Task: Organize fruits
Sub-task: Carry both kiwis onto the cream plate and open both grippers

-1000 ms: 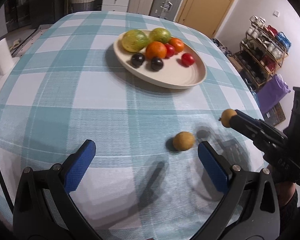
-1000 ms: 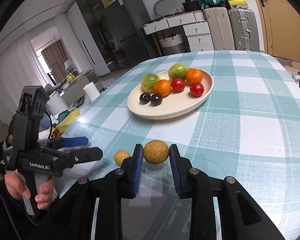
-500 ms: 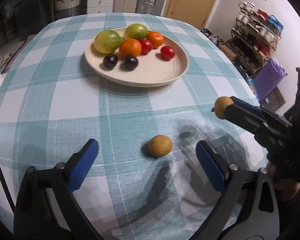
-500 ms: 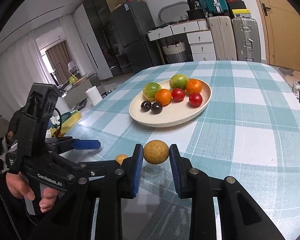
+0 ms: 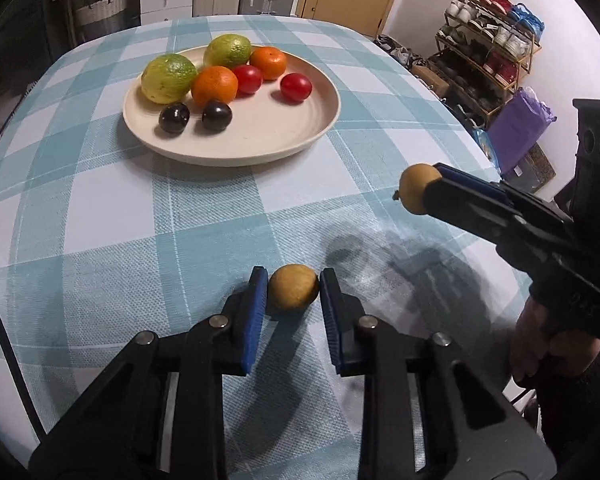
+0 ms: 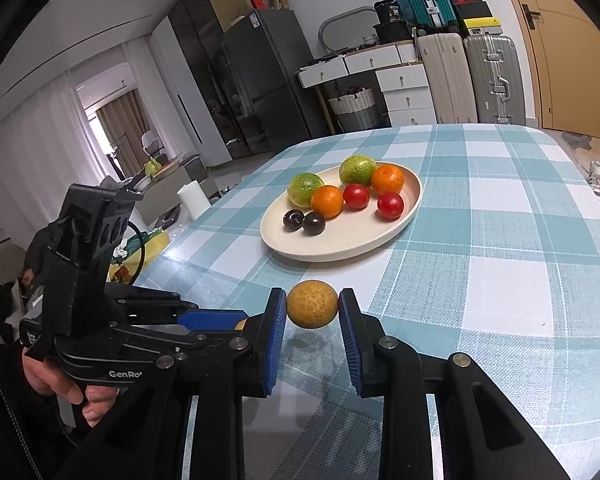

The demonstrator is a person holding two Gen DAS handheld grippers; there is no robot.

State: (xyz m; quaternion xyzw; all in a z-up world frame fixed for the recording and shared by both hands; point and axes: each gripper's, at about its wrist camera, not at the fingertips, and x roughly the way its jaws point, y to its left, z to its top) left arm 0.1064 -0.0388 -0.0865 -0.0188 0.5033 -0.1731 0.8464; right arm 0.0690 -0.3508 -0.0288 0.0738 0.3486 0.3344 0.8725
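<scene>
Left gripper: jaws pinched a tan fruit on the desk.
Right gripper: jaws pinched a second tan fruit, aloft.
Left view only: shoe rack far right.
Plate: far, open cloth between.

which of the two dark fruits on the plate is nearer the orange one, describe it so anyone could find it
Start at the cream plate on the checked tablecloth. In the left wrist view, along its near edge sit two small dark plums; take the right-hand plum, just below the front orange. Unlike its twin, which sits under the green fruit, this one is almost touching the orange.
</scene>
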